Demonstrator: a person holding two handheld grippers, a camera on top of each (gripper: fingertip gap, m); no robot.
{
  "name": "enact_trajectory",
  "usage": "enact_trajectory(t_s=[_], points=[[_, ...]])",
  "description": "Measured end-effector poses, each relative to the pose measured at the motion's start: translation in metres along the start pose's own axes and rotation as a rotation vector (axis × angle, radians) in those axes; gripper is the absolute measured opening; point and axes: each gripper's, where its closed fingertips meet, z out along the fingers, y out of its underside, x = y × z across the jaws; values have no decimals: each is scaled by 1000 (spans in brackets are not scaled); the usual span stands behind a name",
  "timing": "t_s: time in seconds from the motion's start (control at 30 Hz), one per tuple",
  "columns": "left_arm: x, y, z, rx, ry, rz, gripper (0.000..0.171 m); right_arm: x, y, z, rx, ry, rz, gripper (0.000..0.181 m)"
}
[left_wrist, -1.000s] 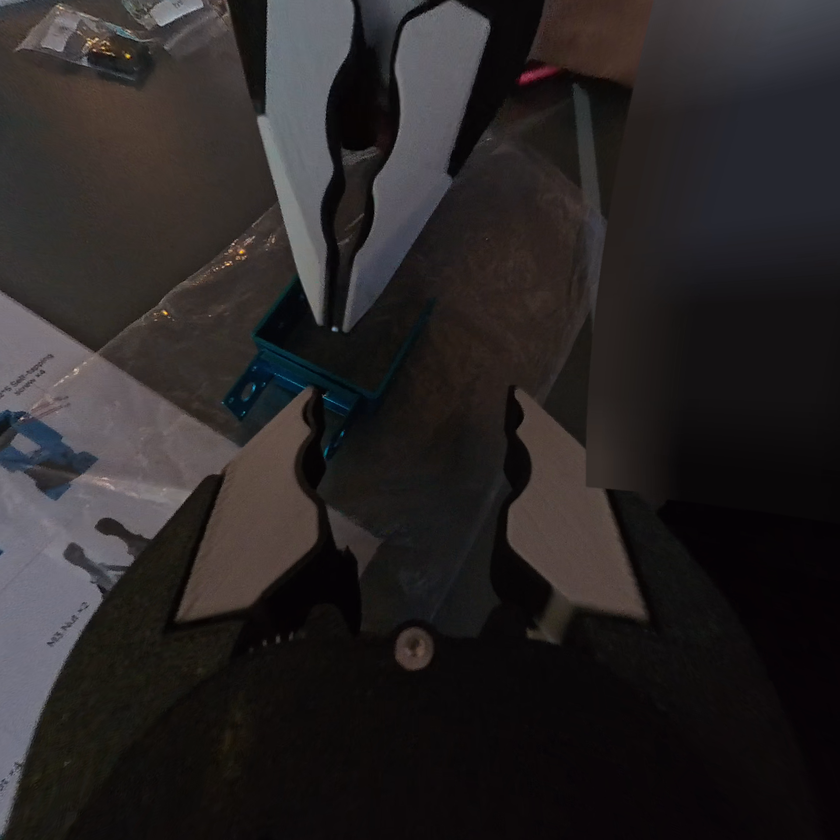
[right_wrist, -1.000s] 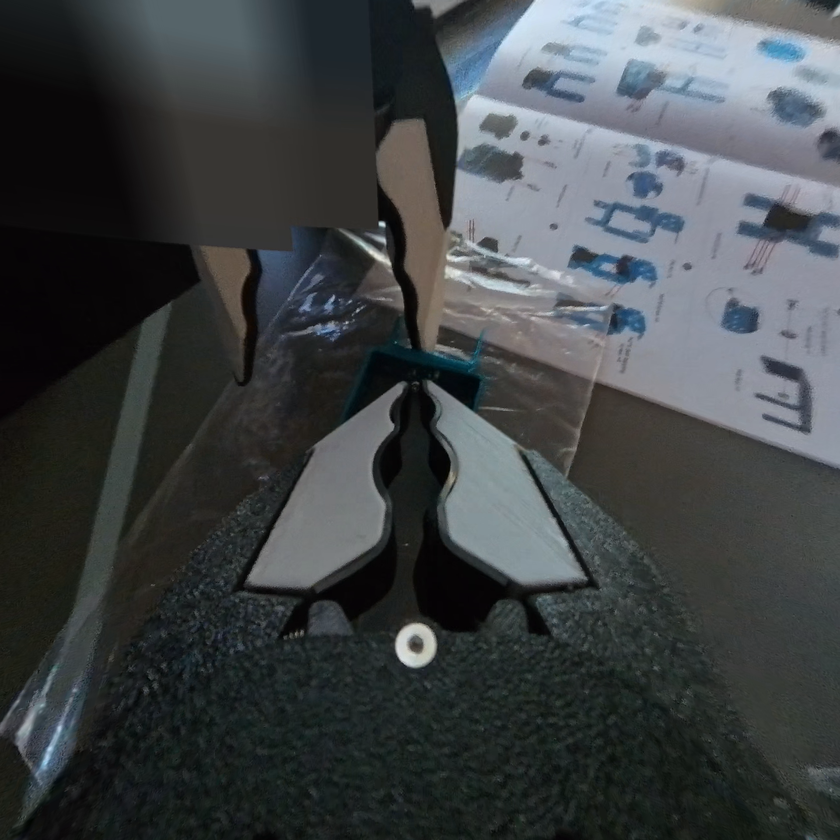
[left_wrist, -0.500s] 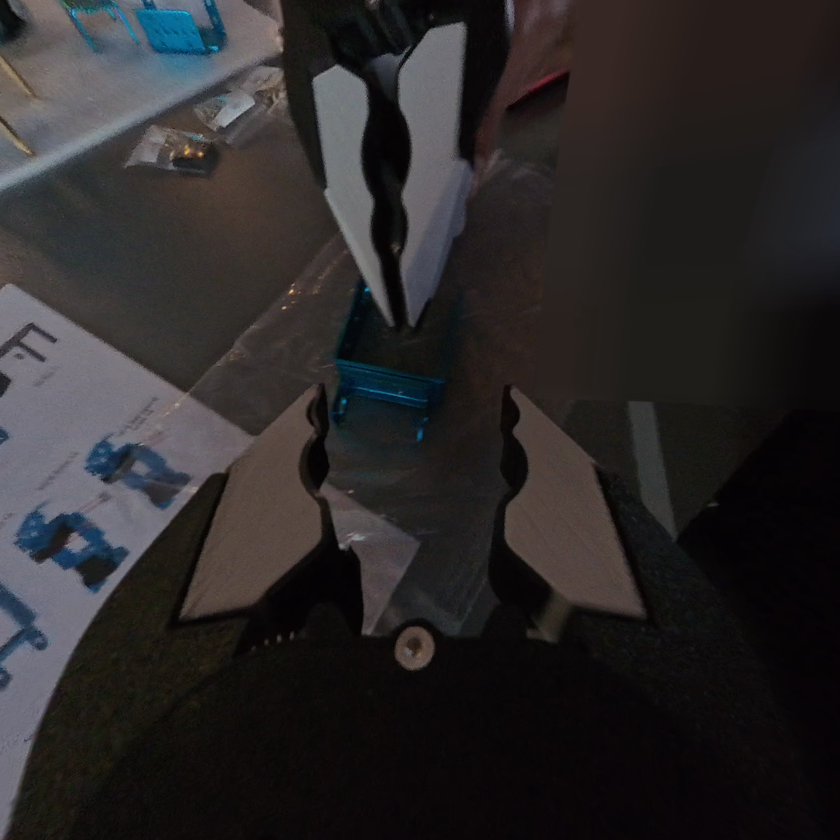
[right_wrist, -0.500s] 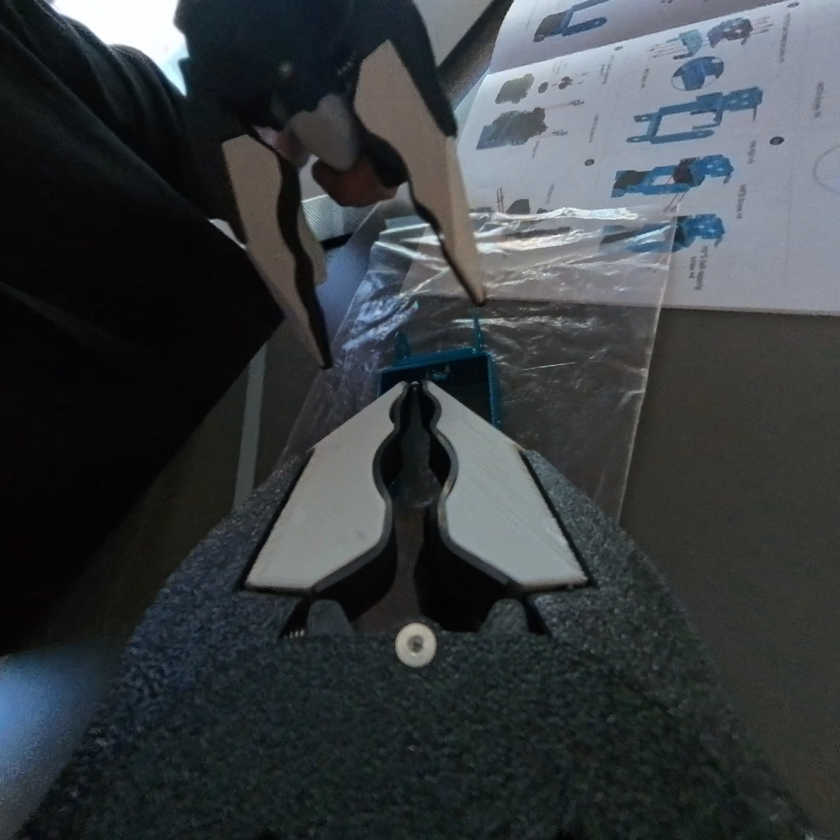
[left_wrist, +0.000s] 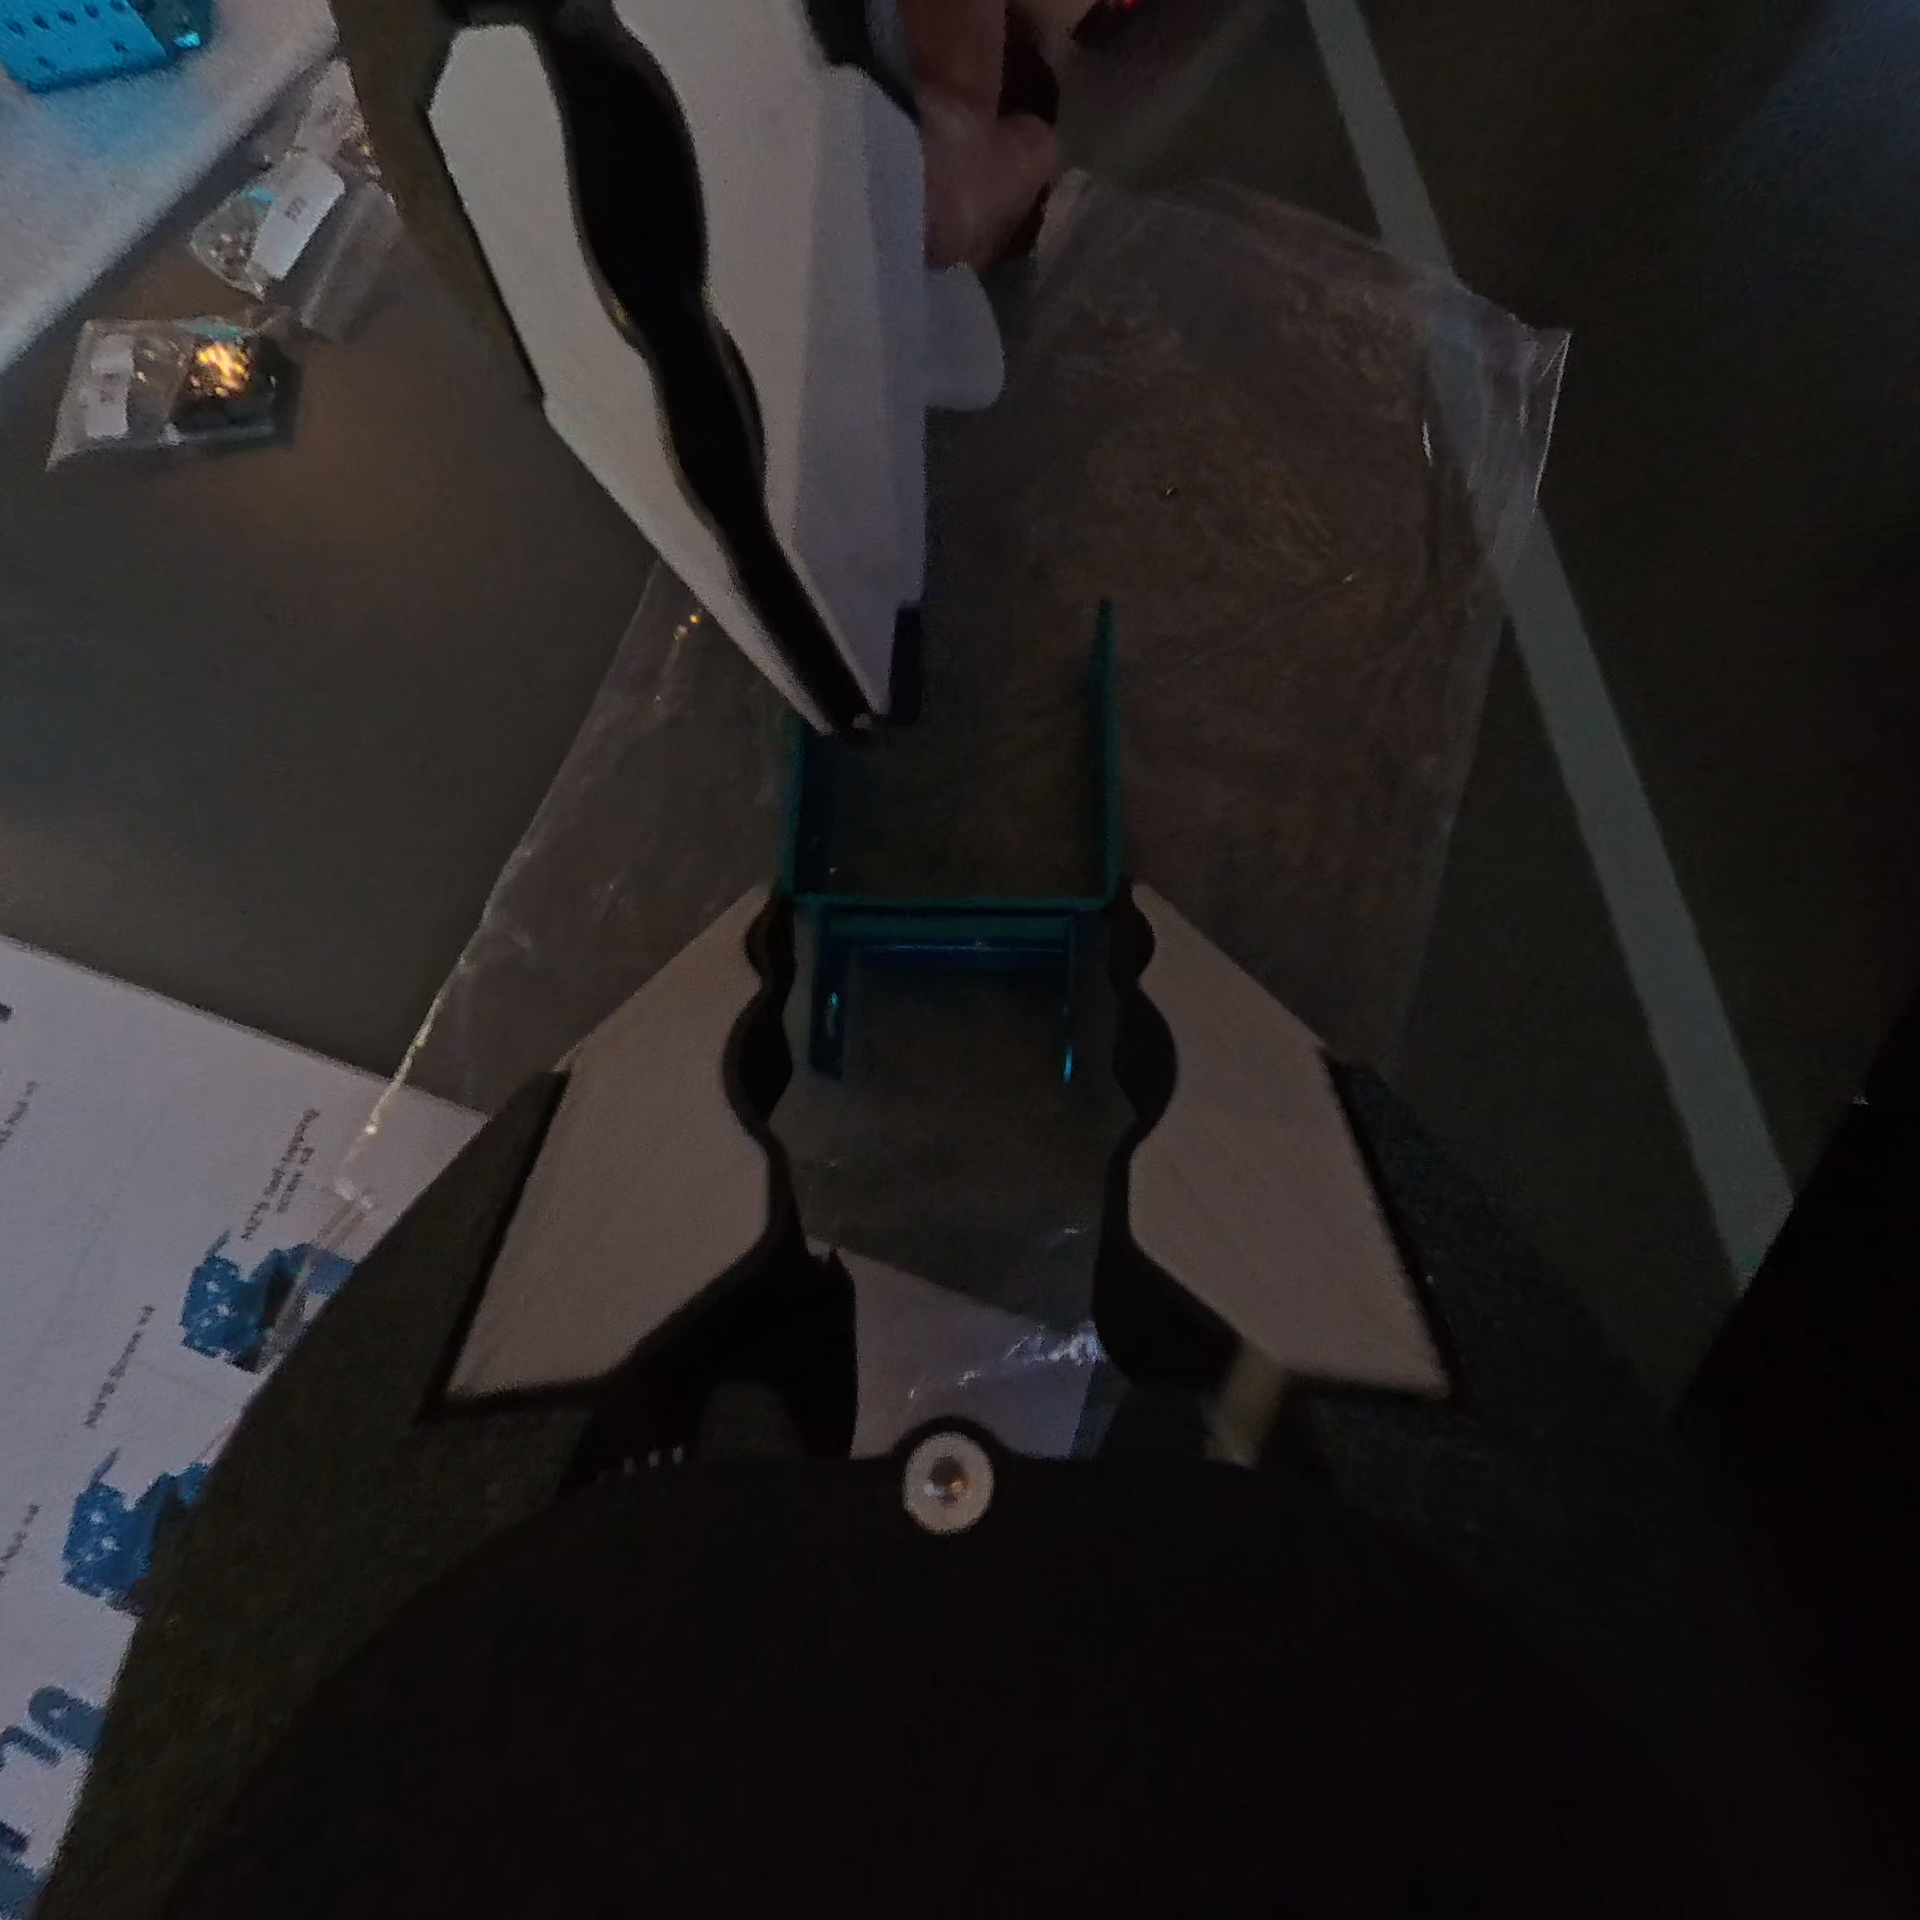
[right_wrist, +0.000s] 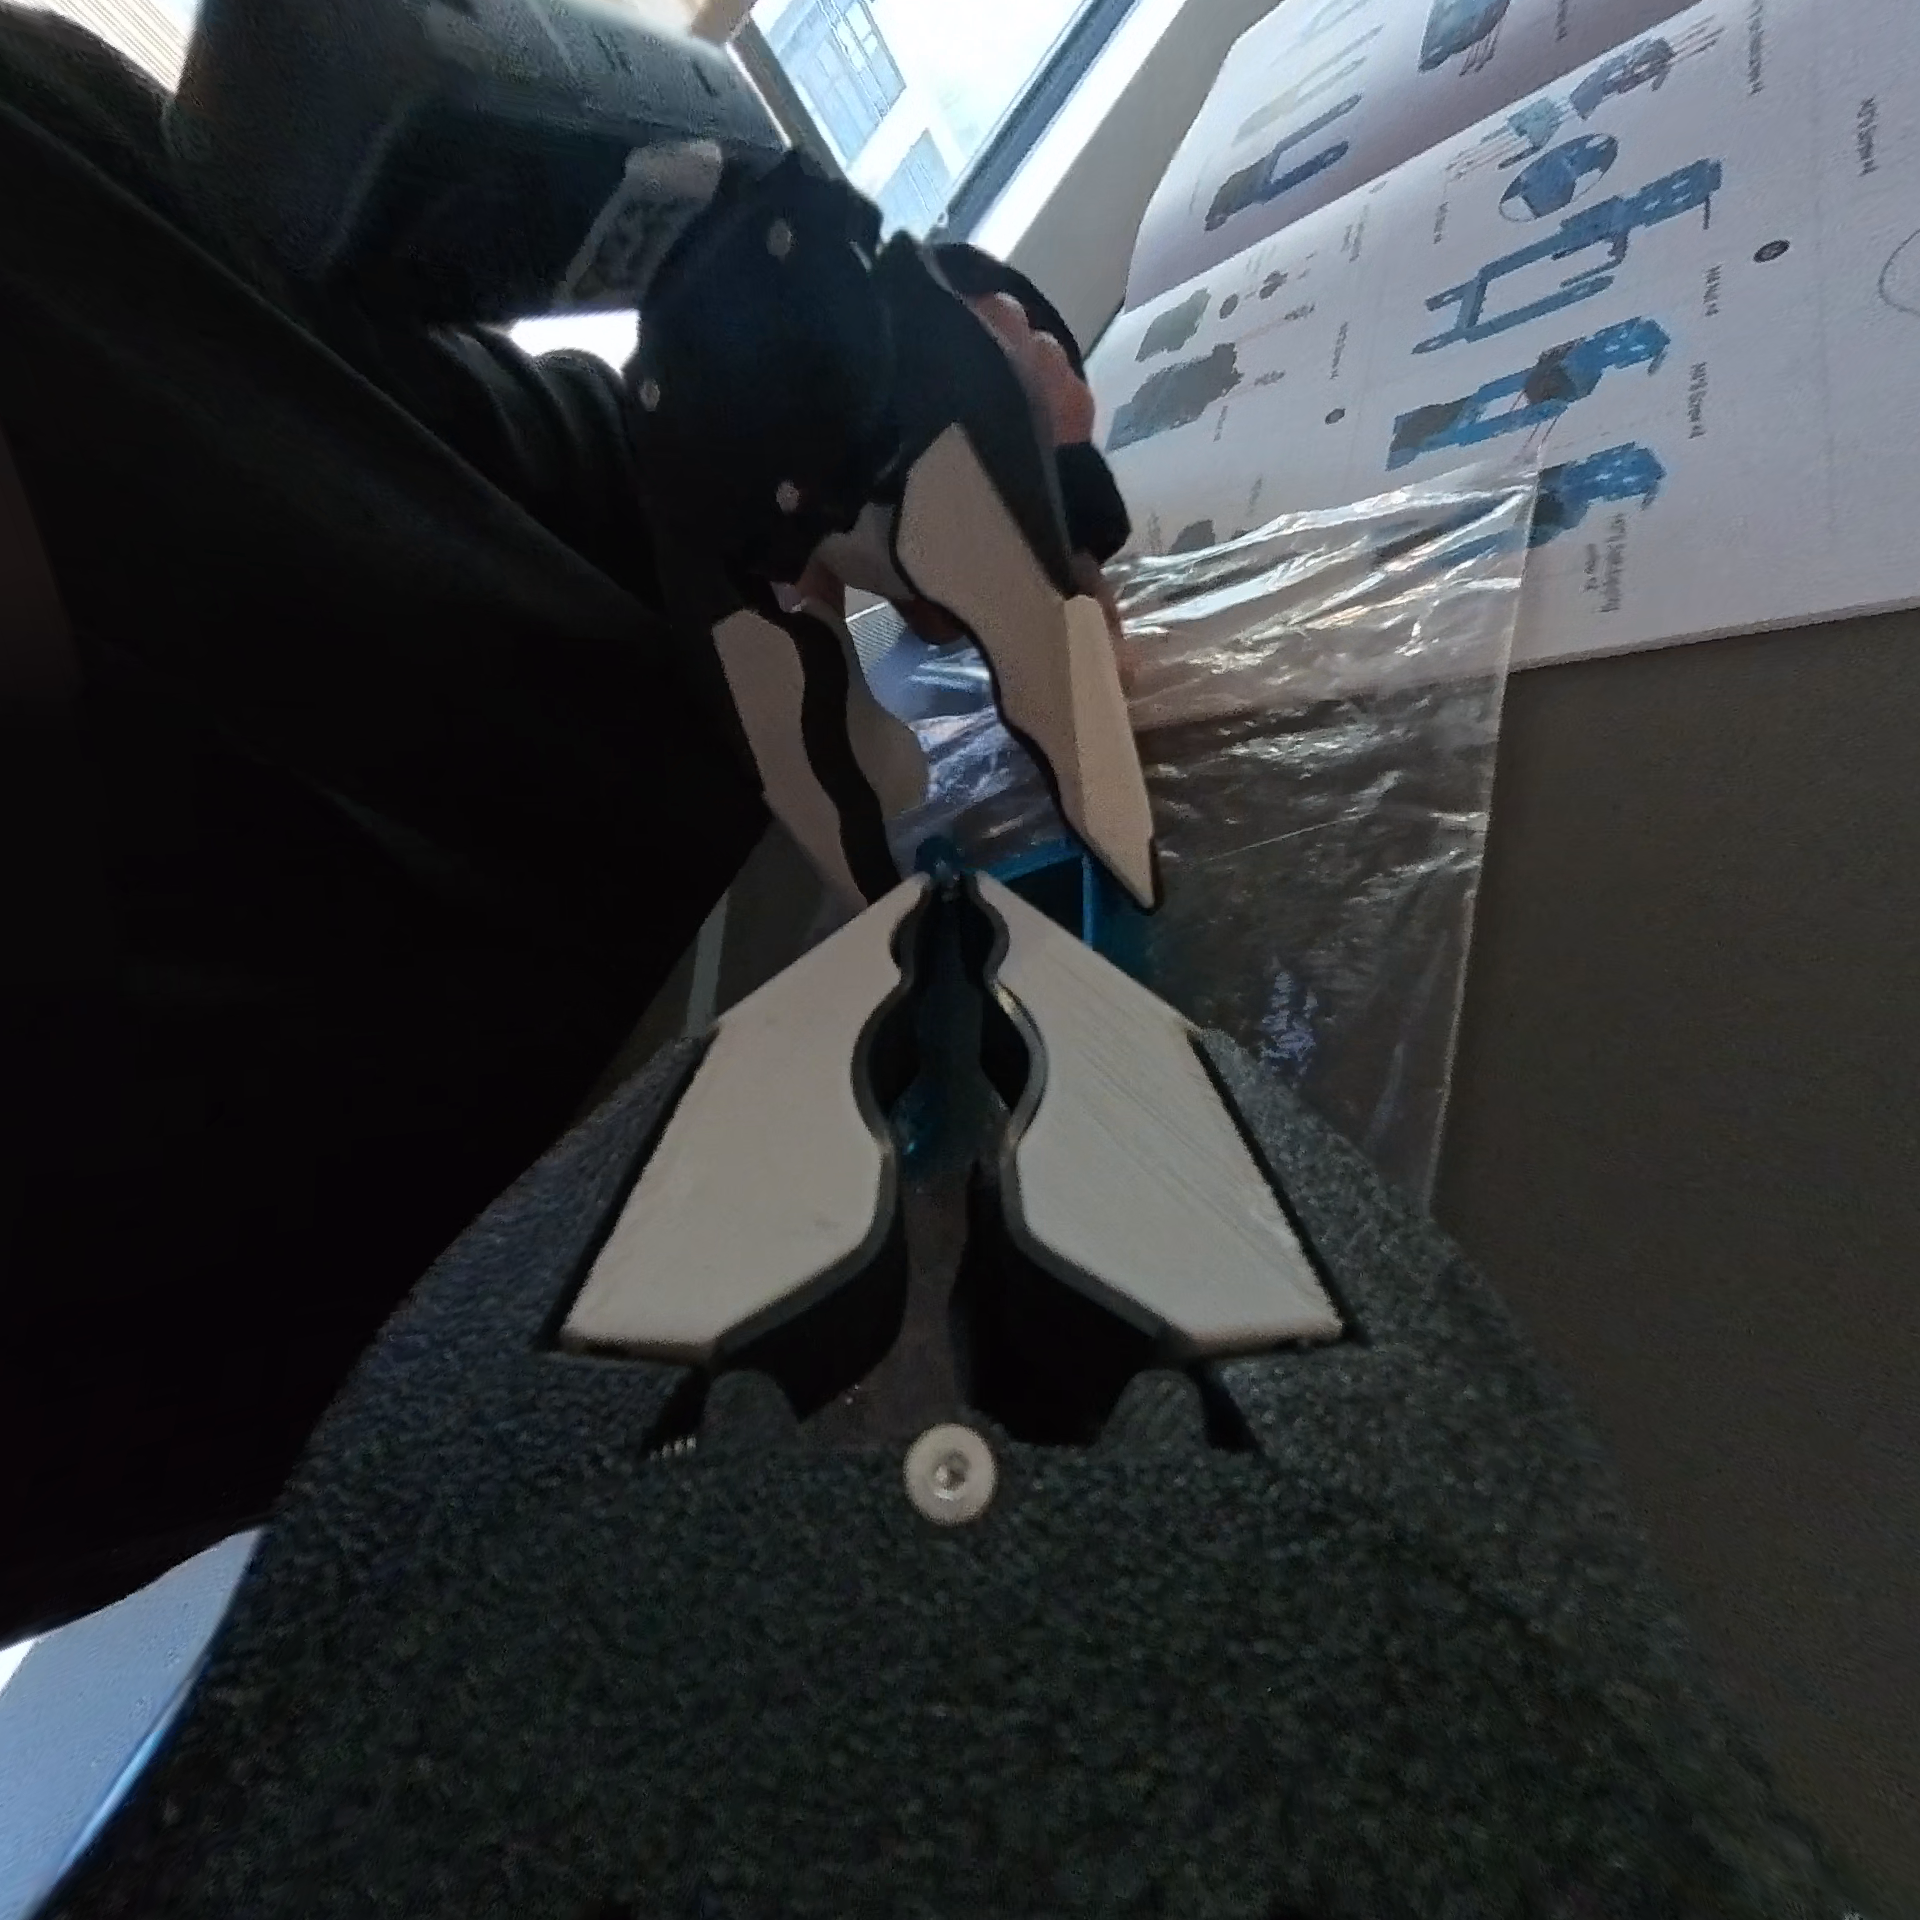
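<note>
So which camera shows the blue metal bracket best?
The left wrist view: the blue metal bracket sits open between the left claw fingers, both side walls visible. In the right wrist view the shut right claw hides most of it.

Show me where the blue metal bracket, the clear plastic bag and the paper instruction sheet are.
blue metal bracket (left_wrist: 951, 906): left wrist view, on its near cross wall.
clear plastic bag (right_wrist: 1340, 748): right wrist view, on its crinkled upper face.
paper instruction sheet (right_wrist: 1714, 145): right wrist view, on the white page among blue drawings.
</note>
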Motion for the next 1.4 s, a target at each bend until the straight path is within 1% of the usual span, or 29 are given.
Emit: enact_trajectory(t_s=[0.07,0.17,0.33,0.4,0.47,0.53,0.63,0.7,0.8,0.87,1.1,1.23,1.27,1.33,1.4], points=[[-5,-3,0,8,-64,56,60,-4,-5,-4,30,-12,4,3],[-23,-12,-9,31,-243,133,59,-15,-16,-16,92,-18,0,3],[-43,-38,-42,173,-475,219,59,-16,-33,-34,214,69,-46,3],[-47,-46,-53,210,-549,270,59,-17,-43,-38,254,91,-74,3],[-49,-53,-62,226,-624,332,59,-26,-54,-37,255,112,-144,3],[-50,-63,-70,247,-716,408,59,-33,-63,-34,227,149,-195,3],[-47,-80,-81,305,-818,479,59,-41,-75,-31,188,206,-237,3],[-44,-87,-84,328,-855,504,59,-43,-82,-32,158,264,-282,3],[-43,-92,-86,312,-881,528,59,-52,-84,-32,129,285,-323,3],[-40,-97,-88,317,-888,541,59,-54,-81,-32,97,297,-327,3],[-35,-104,-92,284,-943,604,59,-60,-82,-33,91,308,-343,3],[-33,-109,-96,251,-992,672,59,-69,-82,-33,81,313,-463,3],[-33,-110,-97,248,-998,687,59,-66,-82,-35,72,342,-481,3],[-31,-113,-97,247,-1001,714,59,-67,-79,-35,57,335,-511,3],[-29,-116,-96,242,-1007,747,59,-68,-80,-36,76,333,-535,3]])
